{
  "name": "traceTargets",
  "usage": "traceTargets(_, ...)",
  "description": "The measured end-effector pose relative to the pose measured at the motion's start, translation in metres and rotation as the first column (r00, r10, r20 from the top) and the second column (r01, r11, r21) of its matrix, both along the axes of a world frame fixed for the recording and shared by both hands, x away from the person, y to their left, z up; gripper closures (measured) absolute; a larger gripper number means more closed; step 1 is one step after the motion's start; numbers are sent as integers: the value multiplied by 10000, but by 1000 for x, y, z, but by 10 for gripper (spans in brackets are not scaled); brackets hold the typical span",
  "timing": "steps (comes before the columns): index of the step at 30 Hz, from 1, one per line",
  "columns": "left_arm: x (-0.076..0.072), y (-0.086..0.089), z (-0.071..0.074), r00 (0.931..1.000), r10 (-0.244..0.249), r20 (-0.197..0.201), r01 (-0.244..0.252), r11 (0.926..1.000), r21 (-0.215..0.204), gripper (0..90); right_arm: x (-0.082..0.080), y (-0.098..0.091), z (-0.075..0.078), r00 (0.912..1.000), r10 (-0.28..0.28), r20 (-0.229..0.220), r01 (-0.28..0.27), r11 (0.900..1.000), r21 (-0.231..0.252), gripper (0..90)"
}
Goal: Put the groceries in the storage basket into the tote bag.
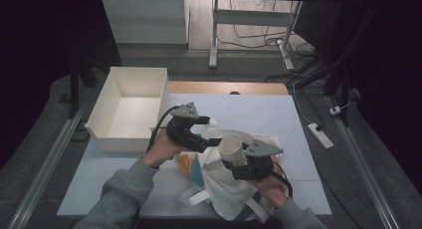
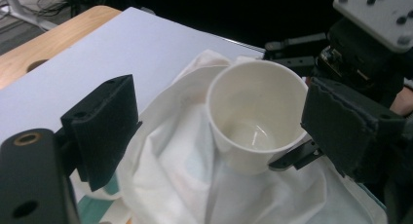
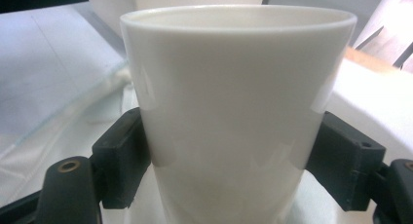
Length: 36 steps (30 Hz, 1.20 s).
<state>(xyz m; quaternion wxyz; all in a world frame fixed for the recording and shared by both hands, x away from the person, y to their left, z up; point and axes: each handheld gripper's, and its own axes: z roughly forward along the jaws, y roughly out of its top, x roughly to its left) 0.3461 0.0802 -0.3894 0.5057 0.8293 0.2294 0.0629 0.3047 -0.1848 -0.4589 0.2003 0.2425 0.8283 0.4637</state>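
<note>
From the right gripper view I see my right tool (image 3: 233, 160) pinching the white cup (image 3: 234, 102) on both sides, low on its wall. The left gripper view gives me the cup's empty inside, and my left tool (image 2: 219, 131) spread wide, its pads clear of the cup and of the white cloth bag (image 2: 175, 170) under it. From the high view, the cup hangs above the bag at the near middle of the worktop (image 1: 259, 109). A white bin (image 1: 130, 109) sits at the far left edge. The far right of the worktop lies open.
</note>
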Motion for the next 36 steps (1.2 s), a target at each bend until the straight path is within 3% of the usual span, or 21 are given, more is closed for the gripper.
traceTargets(5, 9, 14, -3, 9983, 580, -115, -579, 9983, 88, 145, 1, 3, -9, 9995, 109, -293, -114, 9998, -186, 223)
traceTargets(11, 17, 22, -9, 9956, 890, -276, -883, 9958, 248, 147, 4, 8, -22, 9980, 187, -596, -216, 9986, -481, 223)
traceTargets(28, 19, 19, -14, 9967, 719, -389, -698, 9962, 516, 147, 7, 24, -42, 9948, 579, -840, -665, 9924, -1039, 223)
traceTargets(36, 18, 21, -14, 9967, 673, -456, -654, 9970, 412, 147, 8, 13, -35, 9868, 399, -1572, -634, 9870, -1475, 221)
